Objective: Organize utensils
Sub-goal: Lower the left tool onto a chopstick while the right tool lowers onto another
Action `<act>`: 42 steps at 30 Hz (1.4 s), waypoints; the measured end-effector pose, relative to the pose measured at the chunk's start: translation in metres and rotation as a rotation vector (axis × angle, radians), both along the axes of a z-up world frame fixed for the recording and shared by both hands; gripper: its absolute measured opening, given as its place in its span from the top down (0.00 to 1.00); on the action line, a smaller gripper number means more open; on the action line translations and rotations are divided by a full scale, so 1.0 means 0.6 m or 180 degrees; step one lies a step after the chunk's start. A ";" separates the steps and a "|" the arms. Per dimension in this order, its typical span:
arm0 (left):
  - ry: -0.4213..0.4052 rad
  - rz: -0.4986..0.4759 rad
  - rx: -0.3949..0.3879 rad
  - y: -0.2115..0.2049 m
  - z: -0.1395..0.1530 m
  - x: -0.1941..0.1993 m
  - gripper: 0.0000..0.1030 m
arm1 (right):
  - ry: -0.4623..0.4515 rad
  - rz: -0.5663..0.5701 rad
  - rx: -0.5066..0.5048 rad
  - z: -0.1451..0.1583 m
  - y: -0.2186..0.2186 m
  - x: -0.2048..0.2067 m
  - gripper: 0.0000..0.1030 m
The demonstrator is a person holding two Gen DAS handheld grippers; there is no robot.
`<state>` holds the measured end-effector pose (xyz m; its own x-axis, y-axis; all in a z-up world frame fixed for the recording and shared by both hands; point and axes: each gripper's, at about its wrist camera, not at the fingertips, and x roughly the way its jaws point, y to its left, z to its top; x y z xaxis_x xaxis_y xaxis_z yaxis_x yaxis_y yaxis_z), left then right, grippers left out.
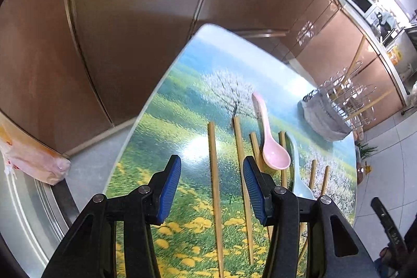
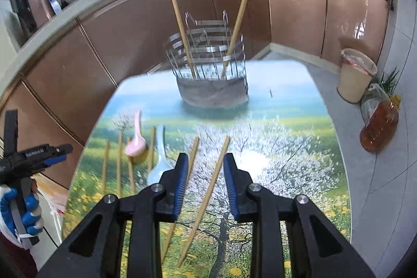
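Several wooden chopsticks (image 1: 215,179) lie on the landscape-printed table (image 1: 182,106), with a pink spoon (image 1: 271,145) and a pale blue spoon (image 1: 299,173) among them. My left gripper (image 1: 211,186) is open above them, one chopstick between its jaws. My right gripper (image 2: 206,184) is open over a chopstick (image 2: 208,197), another (image 2: 191,160) just left of it. A wire utensil holder (image 2: 208,64) at the table's far end holds two chopsticks; it also shows in the left wrist view (image 1: 336,106). The spoons show in the right wrist view, pink (image 2: 135,140) and blue (image 2: 159,158).
Brown cabinet fronts (image 2: 130,38) curve around the table. A bin (image 2: 355,74) and an oil bottle (image 2: 380,127) stand on the floor at the right. The left gripper (image 2: 39,158) shows at the left edge of the right wrist view.
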<state>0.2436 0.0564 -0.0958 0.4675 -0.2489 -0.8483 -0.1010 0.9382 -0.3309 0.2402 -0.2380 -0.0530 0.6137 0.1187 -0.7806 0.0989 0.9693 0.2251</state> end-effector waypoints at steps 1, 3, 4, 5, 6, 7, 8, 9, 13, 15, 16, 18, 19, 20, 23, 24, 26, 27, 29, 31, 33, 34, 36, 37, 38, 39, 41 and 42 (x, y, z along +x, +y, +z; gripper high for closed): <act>0.0046 -0.0002 -0.0016 -0.003 -0.006 0.007 0.53 | 0.0029 0.0015 0.0024 -0.004 0.001 0.005 0.75; 0.0111 -0.0015 0.0002 -0.009 -0.016 0.018 0.53 | 0.0120 0.0063 -0.0024 -0.014 0.008 0.019 0.75; 0.0156 -0.0011 0.0016 -0.011 -0.021 0.023 0.53 | 0.0157 0.0079 -0.0033 -0.018 0.011 0.025 0.75; 0.0212 -0.0016 0.0013 -0.012 -0.028 0.029 0.53 | 0.0201 0.0104 -0.0026 -0.021 0.014 0.032 0.75; 0.0241 -0.0023 0.0013 -0.012 -0.032 0.032 0.53 | 0.0237 0.0127 -0.0040 -0.023 0.017 0.036 0.75; 0.0294 -0.0028 0.0021 -0.013 -0.038 0.037 0.53 | 0.0288 0.0155 -0.0076 -0.026 0.021 0.043 0.75; 0.0339 -0.0032 0.0024 -0.014 -0.043 0.041 0.53 | 0.0311 0.0159 -0.0087 -0.029 0.022 0.046 0.75; 0.0362 -0.0040 0.0024 -0.017 -0.046 0.045 0.53 | 0.0346 0.0155 -0.0087 -0.032 0.022 0.051 0.75; 0.0429 -0.0060 0.0059 -0.020 -0.055 0.059 0.53 | 0.0456 0.0112 -0.0129 -0.045 0.019 0.064 0.75; 0.0461 -0.0087 0.0105 -0.024 -0.058 0.068 0.53 | 0.0529 0.0099 -0.0150 -0.055 0.015 0.073 0.75; 0.0482 -0.0124 0.0141 -0.029 -0.061 0.074 0.53 | 0.0581 0.0089 -0.0198 -0.062 0.014 0.077 0.75; 0.0524 -0.0186 0.0209 -0.036 -0.065 0.083 0.54 | 0.0676 0.0077 -0.0209 -0.075 0.010 0.084 0.75; 0.0535 -0.0195 0.0230 -0.038 -0.067 0.086 0.57 | 0.0715 0.0072 -0.0236 -0.081 0.008 0.087 0.75; 0.0543 -0.0193 0.0228 -0.039 -0.069 0.089 0.58 | 0.0729 0.0053 -0.0267 -0.085 0.005 0.089 0.75; 0.0582 -0.0164 0.0222 -0.034 -0.079 0.100 0.60 | 0.0831 -0.0005 -0.0201 -0.108 -0.005 0.097 0.75; 0.0607 -0.0179 0.0234 -0.035 -0.084 0.104 0.61 | 0.0854 -0.0026 -0.0196 -0.114 -0.008 0.099 0.75; 0.0669 -0.0219 0.0239 -0.040 -0.092 0.108 0.63 | 0.0911 -0.0060 -0.0071 -0.131 -0.016 0.105 0.75; 0.0703 -0.0235 0.0227 -0.041 -0.097 0.110 0.63 | 0.0919 -0.0074 -0.0065 -0.134 -0.017 0.107 0.75; 0.0732 -0.0244 0.0203 -0.041 -0.102 0.113 0.63 | 0.0928 -0.0097 -0.0028 -0.140 -0.020 0.113 0.75; 0.0734 -0.0245 0.0220 -0.045 -0.104 0.116 0.64 | 0.0928 -0.0144 -0.0025 -0.142 -0.024 0.122 0.75; 0.0739 -0.0271 0.0231 -0.048 -0.104 0.120 0.66 | 0.0934 -0.0150 0.0023 -0.143 -0.027 0.132 0.75; 0.0745 -0.0273 0.0235 -0.049 -0.104 0.122 0.67 | 0.0944 -0.0144 -0.0016 -0.142 -0.026 0.138 0.75; 0.0744 -0.0302 0.0256 -0.052 -0.104 0.125 0.68 | 0.0962 -0.0136 -0.0052 -0.142 -0.023 0.153 0.75; 0.0736 -0.0314 0.0279 -0.052 -0.104 0.125 0.69 | 0.0973 -0.0134 -0.0077 -0.142 -0.021 0.159 0.75; 0.0731 -0.0323 0.0302 -0.055 -0.105 0.127 0.69 | 0.0987 -0.0128 -0.0122 -0.143 -0.017 0.166 0.75; 0.0727 -0.0346 0.0328 -0.059 -0.105 0.128 0.70 | 0.1006 -0.0114 -0.0162 -0.143 -0.015 0.170 0.75; 0.0728 -0.0384 0.0355 -0.064 -0.105 0.129 0.75 | 0.1051 -0.0100 -0.0223 -0.149 -0.010 0.182 0.75; 0.0731 -0.0424 0.0363 -0.069 -0.106 0.131 0.78 | 0.1074 -0.0102 -0.0241 -0.152 -0.008 0.188 0.77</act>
